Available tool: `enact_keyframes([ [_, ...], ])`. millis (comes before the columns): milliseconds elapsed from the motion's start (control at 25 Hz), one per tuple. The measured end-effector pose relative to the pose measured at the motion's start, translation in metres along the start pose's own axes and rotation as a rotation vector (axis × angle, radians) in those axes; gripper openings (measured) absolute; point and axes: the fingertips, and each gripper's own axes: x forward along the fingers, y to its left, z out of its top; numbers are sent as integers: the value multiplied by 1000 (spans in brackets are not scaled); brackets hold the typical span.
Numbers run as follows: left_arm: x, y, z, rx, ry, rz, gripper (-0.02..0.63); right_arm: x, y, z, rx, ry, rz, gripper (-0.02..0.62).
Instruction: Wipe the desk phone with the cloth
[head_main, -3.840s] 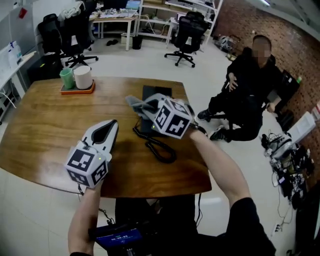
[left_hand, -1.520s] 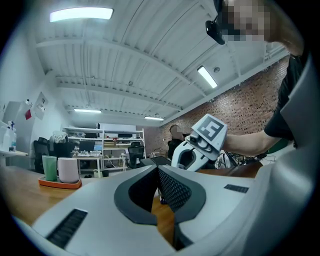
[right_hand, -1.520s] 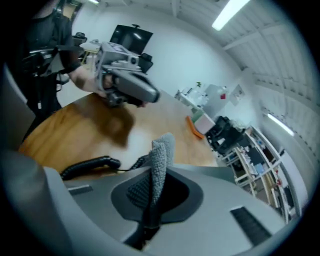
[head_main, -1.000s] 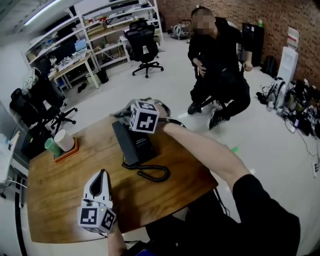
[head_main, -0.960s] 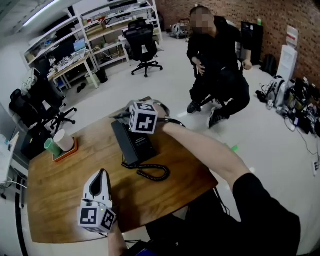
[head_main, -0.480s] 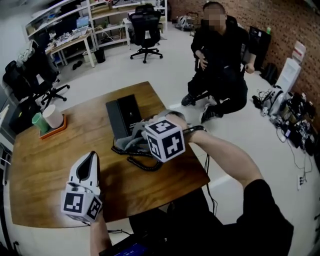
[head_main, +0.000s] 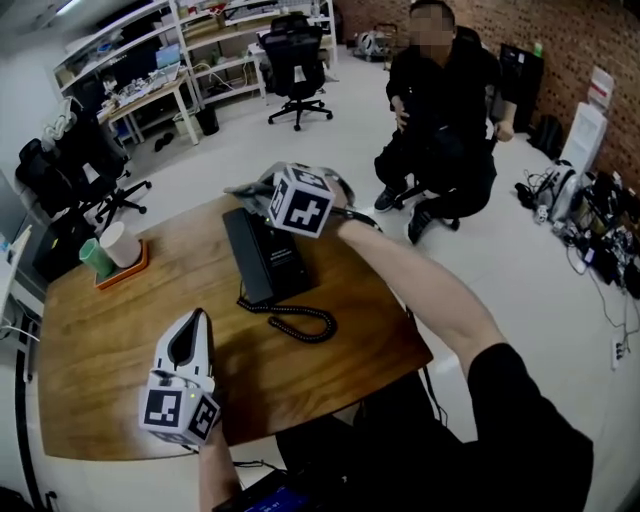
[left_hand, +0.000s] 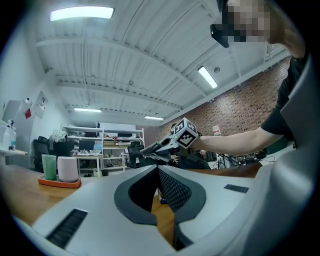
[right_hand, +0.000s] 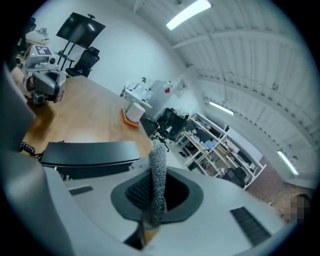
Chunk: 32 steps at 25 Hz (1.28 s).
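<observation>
Hard to make out: whether the cloth (right_hand: 158, 162) touches the phone (head_main: 265, 255). From the head view the marker cube and the forearm cover that spot.
Cut off: the phone's far end sits under the right gripper (right_hand: 154, 176). Its keys cannot be read in any view.
Right gripper: clamped on the cloth, a narrow bunched strip standing up between the dark pads. It is held over the far end of the phone, near the table's far edge.
Left gripper (left_hand: 157, 170): tips together and nothing between them. Only wood shows through the gap behind the tips. It rests low on the table (head_main: 100, 340), well apart from the phone.
Cloth: grey, nubby knit, crumpled.
Phone: flat, black, matt and long, lying lengthwise away from the person.
Cord (head_main: 298, 320): black coil, looped on the wood at the phone's near end.
Table: brown wood grain with a slight sheen and rounded corners.
Tray (head_main: 125, 272): orange, at the far left corner. It holds a green cup (head_main: 90, 258) and a white cup (head_main: 120, 245) side by side.
Background: a seated person (head_main: 440, 90) in dark clothes beyond the table, face blurred.
</observation>
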Motion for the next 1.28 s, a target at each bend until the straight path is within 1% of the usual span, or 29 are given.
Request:
enact_keyframes([
  [200, 2, -6, 3, 29, 9, -9, -9, -2, 25, -9, -108, 39, 68, 26],
  [360, 3, -6, 3, 33, 8, -10, -9, -26, 65, -15, -201, 51, 190, 26],
  [560, 2, -7, 5, 37, 10, -11, -9, -66, 131, -23, -343, 47, 325, 26],
  [680, 3, -7, 5, 38, 10, -11, -9, -88, 162, -33, -430, 66, 411, 26],
  [760, 3, -6, 4, 40, 12, -10, -9, -96, 172, -39, -471, 85, 473, 26],
  [800, 3, -4, 4, 38, 12, -9, -9, -97, 172, -40, -474, 88, 492, 26],
  [840, 2, -3, 3, 36, 12, -8, -9, -96, 166, -38, -461, 84, 493, 26],
  [880, 2, -2, 3, 33, 11, -7, -9, -92, 155, -34, -431, 73, 469, 26],
  [920, 1, -1, 4, 31, 11, -6, -9, -86, 138, -29, -385, 56, 420, 26],
  [960, 1, 0, 3, 29, 11, -6, -9, -78, 116, -24, -329, 37, 352, 26],
  [1080, 2, 0, 2, 28, 13, -6, -9, -49, 41, -14, -138, -10, 109, 26],
  [1120, 1, 1, 1, 27, 13, -5, -9, -40, 22, -12, -85, -19, 47, 26],
  [1160, 0, 1, 1, 26, 13, -4, -9, -31, 8, -10, -47, -23, 4, 26],
  [1200, -1, 2, 1, 24, 13, -3, -9, -23, -1, -9, -26, -19, -21, 26],
  [1280, -1, 1, 0, 20, 10, -1, -9, -10, -5, -10, -25, 4, -28, 26],
])
